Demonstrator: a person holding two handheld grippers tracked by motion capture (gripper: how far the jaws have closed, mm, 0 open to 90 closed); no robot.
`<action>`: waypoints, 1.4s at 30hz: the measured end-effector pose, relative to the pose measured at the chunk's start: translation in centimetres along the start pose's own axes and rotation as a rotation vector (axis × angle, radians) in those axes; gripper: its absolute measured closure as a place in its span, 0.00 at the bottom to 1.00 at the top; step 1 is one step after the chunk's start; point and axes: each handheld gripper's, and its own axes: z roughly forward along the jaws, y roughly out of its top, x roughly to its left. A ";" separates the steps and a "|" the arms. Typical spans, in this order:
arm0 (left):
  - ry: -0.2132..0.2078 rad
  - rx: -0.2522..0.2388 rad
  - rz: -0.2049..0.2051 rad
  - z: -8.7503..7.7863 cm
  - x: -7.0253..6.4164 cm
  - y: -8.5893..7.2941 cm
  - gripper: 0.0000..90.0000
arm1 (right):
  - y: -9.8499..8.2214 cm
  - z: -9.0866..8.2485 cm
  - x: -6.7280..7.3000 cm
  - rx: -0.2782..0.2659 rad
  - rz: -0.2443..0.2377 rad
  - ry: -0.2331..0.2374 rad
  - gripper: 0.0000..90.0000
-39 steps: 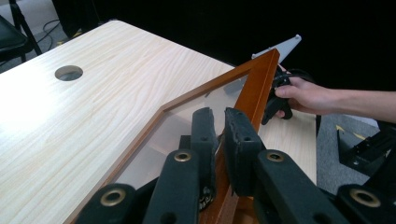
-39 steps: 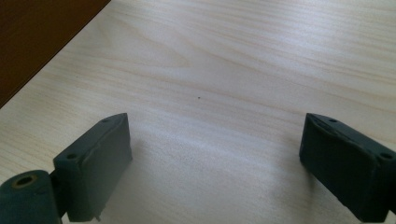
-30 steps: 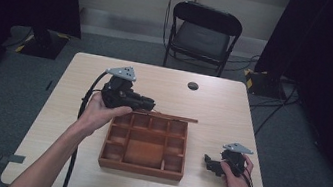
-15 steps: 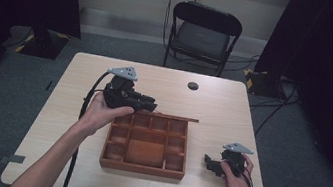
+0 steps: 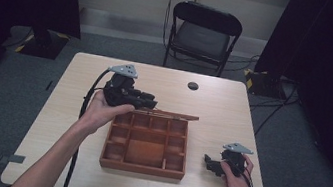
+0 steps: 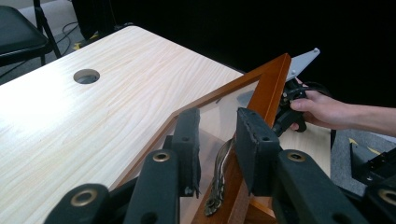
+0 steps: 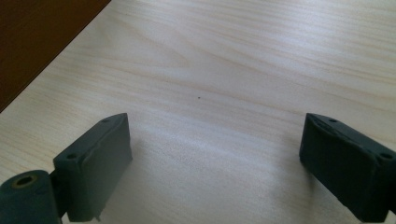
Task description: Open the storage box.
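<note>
A brown wooden box [image 5: 142,168] with several compartments sits in the middle of the table. Its glass-paned lid [image 5: 176,116] stands raised along the far side. My left gripper [image 5: 152,105] is at the lid's left end. In the left gripper view its jaws [image 6: 217,144] are closed on the lid's wooden rail [image 6: 268,86], with a metal latch [image 6: 219,182] hanging between them. My right gripper [image 5: 208,162] rests low on the table to the right of the box, open [image 7: 215,158], with bare tabletop between its pads. A dark corner of the box [image 7: 37,37] lies beyond it.
The light wood table [image 5: 73,124] has a round cable hole [image 5: 192,85] near its far edge. A black folding chair [image 5: 204,33] stands behind the table. The left gripper's black cable [image 5: 74,160] trails down along the forearm. Dark curtains flank the room.
Almost nothing has changed; the left gripper stays on the raised lid and the right gripper stays on the table.
</note>
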 end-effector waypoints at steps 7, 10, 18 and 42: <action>0.017 -0.006 0.000 0.0 0.0 0.2 0.74 | 0.0 0.0 0.0 -0.001 -0.001 0.001 0.09; 0.020 -0.007 -0.001 0.0 0.1 0.3 0.73 | 0.0 0.0 0.0 0.000 0.000 0.000 0.09; 0.032 -0.017 -0.003 0.0 0.3 0.4 0.72 | 0.0 0.0 0.0 0.000 0.000 0.000 0.09; 0.033 -0.014 0.010 0.0 0.2 0.4 0.73 | 0.0 0.0 0.0 0.000 0.000 0.000 0.09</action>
